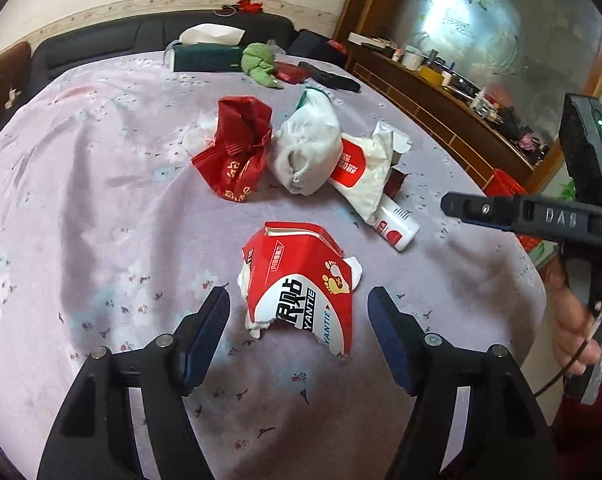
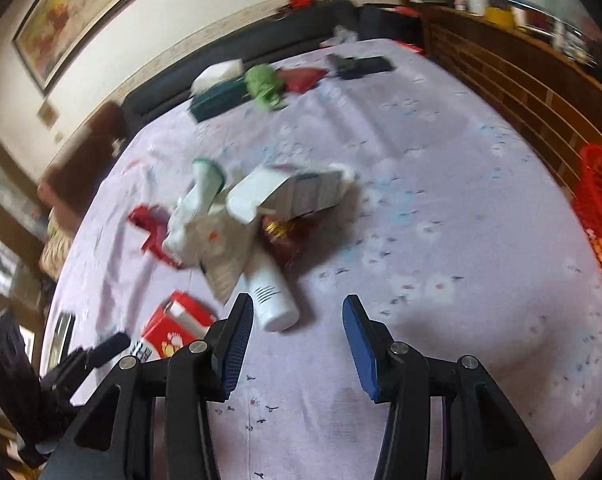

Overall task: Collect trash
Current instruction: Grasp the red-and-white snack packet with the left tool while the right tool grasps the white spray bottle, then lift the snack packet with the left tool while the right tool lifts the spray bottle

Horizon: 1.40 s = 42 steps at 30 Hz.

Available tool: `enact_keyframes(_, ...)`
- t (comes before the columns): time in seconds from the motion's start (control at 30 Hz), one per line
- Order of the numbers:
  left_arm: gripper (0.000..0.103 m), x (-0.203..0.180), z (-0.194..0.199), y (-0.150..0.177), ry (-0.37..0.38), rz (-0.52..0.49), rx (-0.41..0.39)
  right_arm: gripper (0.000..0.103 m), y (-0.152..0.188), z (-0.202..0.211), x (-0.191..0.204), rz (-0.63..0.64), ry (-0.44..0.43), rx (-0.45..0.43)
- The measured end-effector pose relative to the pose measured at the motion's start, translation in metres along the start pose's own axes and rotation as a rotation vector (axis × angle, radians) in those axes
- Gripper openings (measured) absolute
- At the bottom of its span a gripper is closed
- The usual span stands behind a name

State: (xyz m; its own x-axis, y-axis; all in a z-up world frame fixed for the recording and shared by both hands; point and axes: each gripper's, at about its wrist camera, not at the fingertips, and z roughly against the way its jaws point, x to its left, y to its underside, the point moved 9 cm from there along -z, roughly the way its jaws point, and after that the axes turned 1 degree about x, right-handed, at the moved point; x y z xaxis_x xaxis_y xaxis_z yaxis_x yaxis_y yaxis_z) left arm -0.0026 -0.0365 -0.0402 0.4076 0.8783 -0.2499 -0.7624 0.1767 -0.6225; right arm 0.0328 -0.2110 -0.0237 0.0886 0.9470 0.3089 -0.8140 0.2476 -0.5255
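Note:
A torn red-and-white carton [image 1: 301, 292] lies on the lilac tablecloth [image 1: 101, 208] between the fingertips of my open left gripper [image 1: 299, 300], apparently untouched. Farther back lie a crumpled red wrapper [image 1: 237, 152], a white bundle [image 1: 305, 152], a red-and-white packet [image 1: 361, 168] and a white bottle [image 1: 397, 228]. My right gripper [image 2: 297, 312] is open and empty, just in front of the white bottle [image 2: 273, 296]. The same pile [image 2: 237, 216] lies behind it, and the carton [image 2: 173, 328] lies to its left. The right gripper also shows in the left wrist view [image 1: 449, 202].
A green tissue box [image 1: 207, 56], a green cloth [image 1: 261, 64], a red pouch [image 1: 291, 72] and a black remote [image 1: 333, 78] lie at the table's far side. A dark sofa stands behind. A wooden shelf [image 1: 441, 92] and a red basket [image 2: 601, 216] stand to the right.

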Motion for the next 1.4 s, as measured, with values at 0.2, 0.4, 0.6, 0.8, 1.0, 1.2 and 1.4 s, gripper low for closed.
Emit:
enact_keyframes(0.2, 0.070, -0.001, -0.010, -0.002, -0.132, -0.009, 0.006, 0.051, 0.007, -0.016, 0.012, 0.151, -0.012, 0.011)
enact_keyframes(0.4, 0.070, 0.004, -0.017, -0.007, -0.240, 0.015, 0.006, 0.051, 0.001, -0.037, 0.020, 0.283, -0.031, 0.039)
enact_keyframes(0.6, 0.065, 0.003, -0.028, -0.008, -0.253, 0.036, 0.036, 0.048, -0.005, -0.068, 0.025, 0.319, -0.073, 0.097)
enact_keyframes(0.8, 0.057, 0.001, -0.031, -0.009, -0.263, 0.049, 0.032, 0.032, -0.004, -0.081, 0.034, 0.324, -0.101, 0.117)
enact_keyframes(1.0, 0.042, -0.007, -0.021, -0.003, -0.269, 0.051, 0.014, 0.032, 0.016, -0.058, 0.020, 0.313, -0.129, 0.118)
enact_keyframes(1.2, 0.044, -0.015, -0.012, 0.006, -0.292, 0.028, 0.017, 0.032, 0.040, -0.027, 0.005, 0.275, -0.160, 0.091)
enact_keyframes(1.4, 0.064, -0.010, -0.017, 0.011, -0.309, 0.042, 0.055, 0.032, 0.052, -0.012, -0.002, 0.265, -0.155, 0.055)
